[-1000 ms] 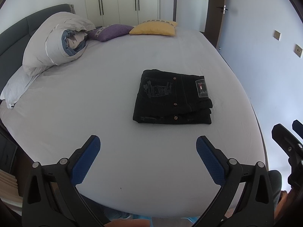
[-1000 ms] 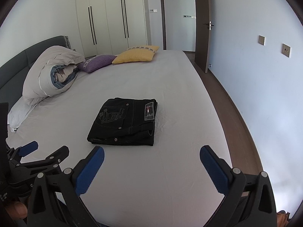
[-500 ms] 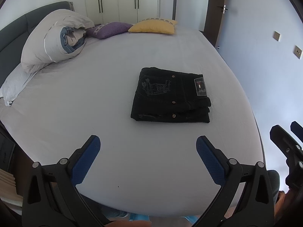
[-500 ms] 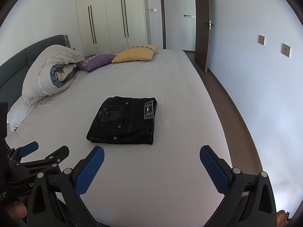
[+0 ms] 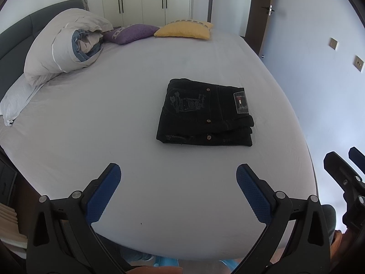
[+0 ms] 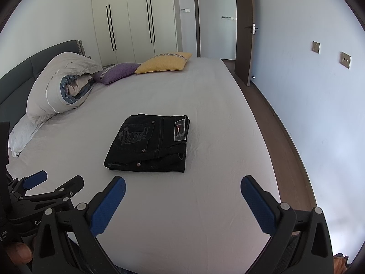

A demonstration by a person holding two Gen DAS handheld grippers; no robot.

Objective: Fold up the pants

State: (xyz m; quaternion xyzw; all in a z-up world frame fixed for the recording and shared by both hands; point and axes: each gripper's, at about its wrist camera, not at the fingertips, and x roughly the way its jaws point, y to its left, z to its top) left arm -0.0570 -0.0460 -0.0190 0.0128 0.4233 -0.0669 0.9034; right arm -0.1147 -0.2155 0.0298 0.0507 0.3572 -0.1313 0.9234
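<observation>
Black pants (image 5: pixel 206 114) lie folded into a compact rectangle on the pale grey bed (image 5: pixel 114 118), with a back pocket and waist label on top. They also show in the right wrist view (image 6: pixel 149 142). My left gripper (image 5: pixel 178 178) is open and empty, held back near the bed's front edge, well short of the pants. My right gripper (image 6: pixel 182 190) is open and empty too, also short of the pants. The right gripper shows at the far right of the left wrist view (image 5: pixel 346 171), and the left gripper at the lower left of the right wrist view (image 6: pixel 52 180).
A rolled duvet (image 5: pixel 63 50) and a white pillow (image 5: pixel 16 100) lie at the left by the dark headboard. A purple cushion (image 5: pixel 132 32) and a yellow cushion (image 5: pixel 184 29) lie at the far end. Wardrobes, an open door (image 6: pixel 244 29) and wood floor (image 6: pixel 273 137) are beyond and to the right.
Both grippers have drawn back a little and tilted up; the pants sit slightly farther away in both views. The pants have not moved on the bed.
</observation>
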